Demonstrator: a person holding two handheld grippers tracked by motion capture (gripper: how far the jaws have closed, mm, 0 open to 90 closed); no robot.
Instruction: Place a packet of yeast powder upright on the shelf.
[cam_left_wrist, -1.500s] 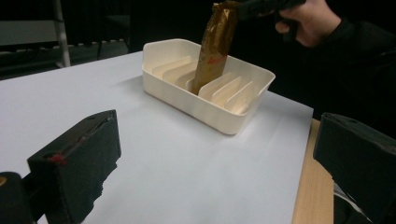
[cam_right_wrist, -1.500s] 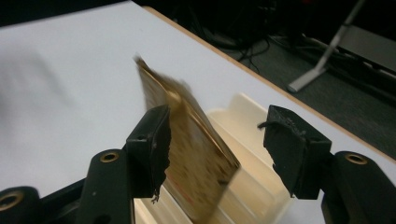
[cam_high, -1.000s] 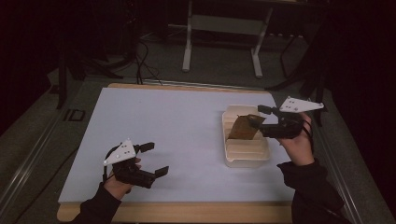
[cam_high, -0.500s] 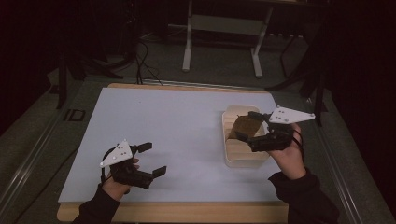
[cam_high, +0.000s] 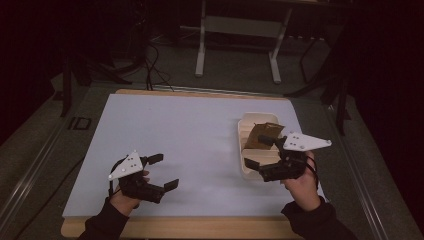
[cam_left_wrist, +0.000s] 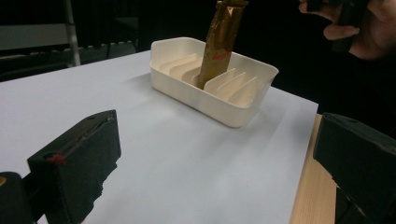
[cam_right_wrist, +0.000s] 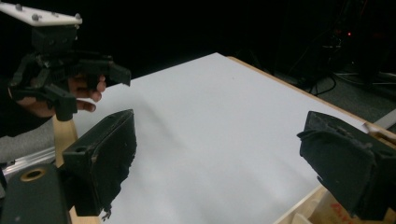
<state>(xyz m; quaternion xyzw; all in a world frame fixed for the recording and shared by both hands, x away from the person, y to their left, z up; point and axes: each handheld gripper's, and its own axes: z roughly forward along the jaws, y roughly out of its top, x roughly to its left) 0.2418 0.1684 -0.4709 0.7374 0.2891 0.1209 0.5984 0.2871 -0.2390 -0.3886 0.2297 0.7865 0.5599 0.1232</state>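
Reading the packet first, then outward
Packet: we see the brown foil packet (cam_left_wrist: 218, 44) standing near upright in one slot of the cream rack tray (cam_left_wrist: 243, 119), leaning a little against a divider, its top free of any jaw
Packet, from above: the same packet (cam_high: 260, 135) sits in the far half of the tray (cam_high: 241, 145), at the right side of the white table sheet (cam_high: 190, 145)
Change: a second ago the right gripper sat at the packet's top with the jaws nearer together; we now find it drawn back toward the person, over the tray's near end
Right gripper: jaws (cam_high: 260, 152) have just been opening and stand wide, nothing between them; in its own view (cam_right_wrist: 219, 158) we see bare white sheet between the two black pads
Left gripper: wide too and holding nothing (cam_high: 162, 171), resting at the near left of the sheet, well apart from the tray; it has not shifted across the three high views
Left gripper, own view: its pads (cam_left_wrist: 74, 158) frame the tray and packet from a distance
Meaning: we judge the packet released and slotted, so this placement looks done
Watch: packet is tall and light; we think a brush from the retreating jaw could tip it out of its slot
Open point: which slot by count we cannot tell
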